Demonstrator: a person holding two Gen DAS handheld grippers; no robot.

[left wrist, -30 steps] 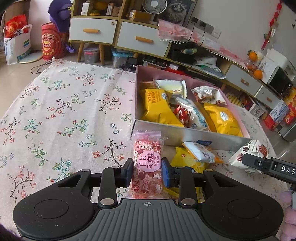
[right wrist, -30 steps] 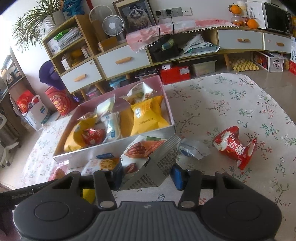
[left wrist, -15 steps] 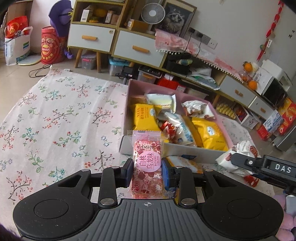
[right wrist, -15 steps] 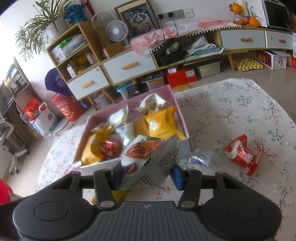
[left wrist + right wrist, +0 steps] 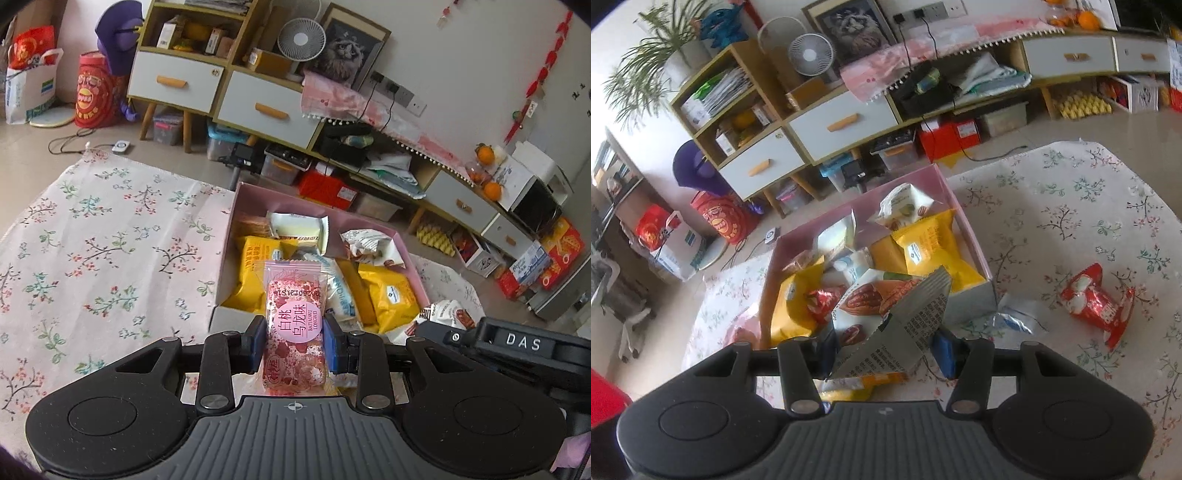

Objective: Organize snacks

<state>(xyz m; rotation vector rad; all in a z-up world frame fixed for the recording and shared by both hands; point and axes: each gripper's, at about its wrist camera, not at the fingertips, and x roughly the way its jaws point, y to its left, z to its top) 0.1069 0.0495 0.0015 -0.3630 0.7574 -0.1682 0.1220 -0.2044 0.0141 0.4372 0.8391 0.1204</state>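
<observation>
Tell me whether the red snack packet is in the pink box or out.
Out. The red snack packet lies on the floral cloth, apart from the pink box and to its right in the right wrist view.

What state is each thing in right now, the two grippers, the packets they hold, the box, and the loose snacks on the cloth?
left gripper: shut on pink packet, upright.
right gripper: shut on nut packet, tilted.
pink box: open, holding many snacks.
red packet: loose on the cloth, outside the box.
silver packet: loose beside the box.
</observation>
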